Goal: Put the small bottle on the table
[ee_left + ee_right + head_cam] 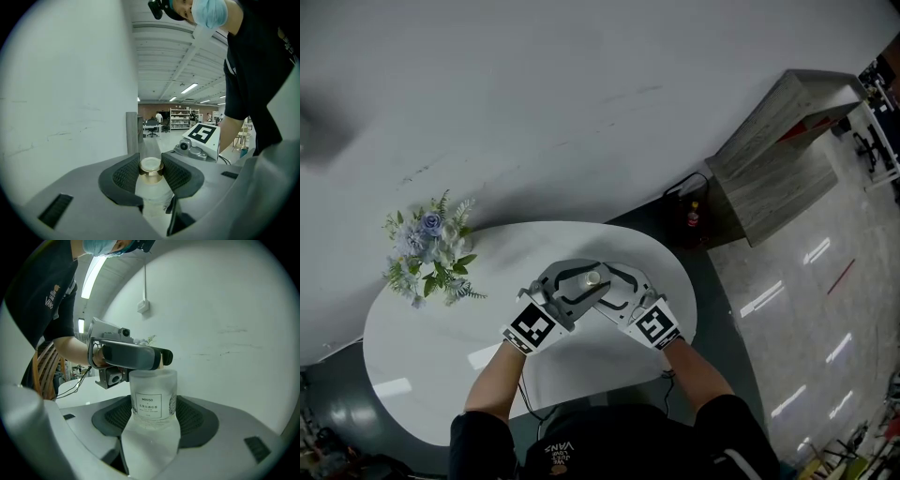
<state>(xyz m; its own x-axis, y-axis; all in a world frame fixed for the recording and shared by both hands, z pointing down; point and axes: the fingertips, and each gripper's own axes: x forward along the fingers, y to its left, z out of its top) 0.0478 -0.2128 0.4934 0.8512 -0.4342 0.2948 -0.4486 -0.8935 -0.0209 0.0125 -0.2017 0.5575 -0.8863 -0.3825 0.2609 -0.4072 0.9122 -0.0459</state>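
Placement of the small bottle [593,277] was judged under way: it was held over the right half of the white table [422,356], seemingly clear of it. Its gold-collared cap was pinched by the left hand-held gripper [151,172] and its frosted body clamped by the right hand-held gripper [153,416]. Lowering until the base met the top, then release, was called for. Flowers [431,258] were set at the left edge, with a white wall [534,94] behind.
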